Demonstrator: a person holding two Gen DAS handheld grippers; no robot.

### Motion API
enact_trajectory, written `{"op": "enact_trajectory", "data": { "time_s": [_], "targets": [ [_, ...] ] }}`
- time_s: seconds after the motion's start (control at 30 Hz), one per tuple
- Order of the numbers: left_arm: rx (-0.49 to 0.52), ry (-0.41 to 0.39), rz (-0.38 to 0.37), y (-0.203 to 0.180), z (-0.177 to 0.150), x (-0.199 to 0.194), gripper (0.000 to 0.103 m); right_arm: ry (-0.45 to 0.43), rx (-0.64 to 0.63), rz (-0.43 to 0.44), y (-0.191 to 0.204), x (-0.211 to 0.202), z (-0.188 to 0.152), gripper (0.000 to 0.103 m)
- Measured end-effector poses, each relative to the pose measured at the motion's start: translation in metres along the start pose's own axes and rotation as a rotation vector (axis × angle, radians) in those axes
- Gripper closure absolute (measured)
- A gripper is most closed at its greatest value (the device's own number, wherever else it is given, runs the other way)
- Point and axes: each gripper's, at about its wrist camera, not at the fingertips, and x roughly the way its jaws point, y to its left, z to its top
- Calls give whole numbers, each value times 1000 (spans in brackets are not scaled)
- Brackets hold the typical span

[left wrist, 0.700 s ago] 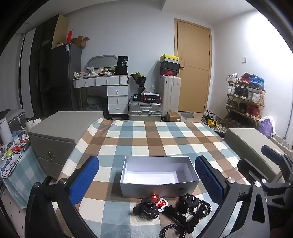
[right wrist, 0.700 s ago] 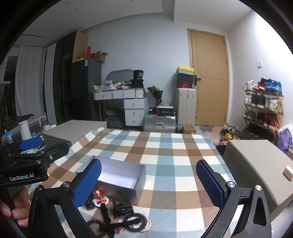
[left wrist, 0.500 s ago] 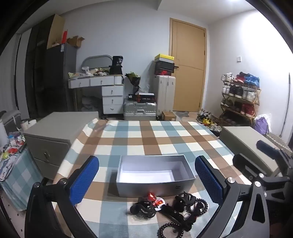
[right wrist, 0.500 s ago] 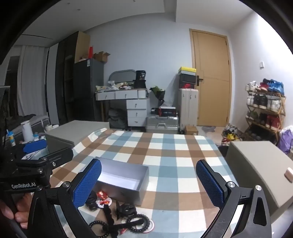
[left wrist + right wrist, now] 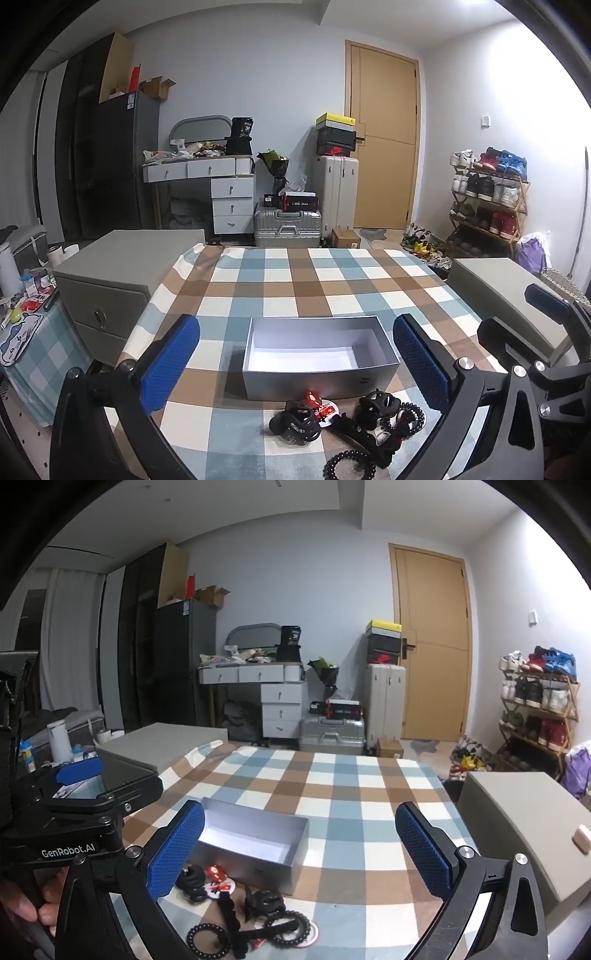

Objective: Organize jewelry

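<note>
An open grey box (image 5: pixel 317 384) with a white inside stands on the checked tablecloth (image 5: pixel 295 280). Just in front of it lies a pile of jewelry (image 5: pixel 354 417): black claw clips (image 5: pixel 295 424), black bead bracelets (image 5: pixel 347 465) and a small red piece (image 5: pixel 313 398). My left gripper (image 5: pixel 295 325) hovers above the pile and is open, with nothing between its blue pads (image 5: pixel 170 362). My right gripper (image 5: pixel 301 810) hangs open to the right of the box (image 5: pixel 251 867), with the pile (image 5: pixel 255 908) low and to its left. A person's hand (image 5: pixel 22 904) holds the left gripper's handle.
Grey cabinets flank the table: one on the left (image 5: pixel 110 280), one on the right (image 5: pixel 509 291). A low side table (image 5: pixel 26 332) with bottles stands far left. Behind are drawers, suitcases (image 5: pixel 288 229), a shoe rack (image 5: pixel 487 199) and a door. The tablecloth beyond the box is bare.
Both views sway only slightly. Neither gripper has taken hold of anything, and both stay wide open. The box and the pile lie where they were.
</note>
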Motion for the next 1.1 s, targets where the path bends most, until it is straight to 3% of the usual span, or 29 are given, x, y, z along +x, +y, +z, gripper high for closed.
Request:
{"op": "enact_trajectory", "data": {
  "time_s": [0.5, 1.1],
  "targets": [
    [0, 4, -8, 4, -2, -1, 1, 14, 65, 24, -13, 2, -5, 0],
    [-17, 11, -11, 3, -3, -4, 1, 15, 55, 13, -11, -2, -7, 0]
  ]
}}
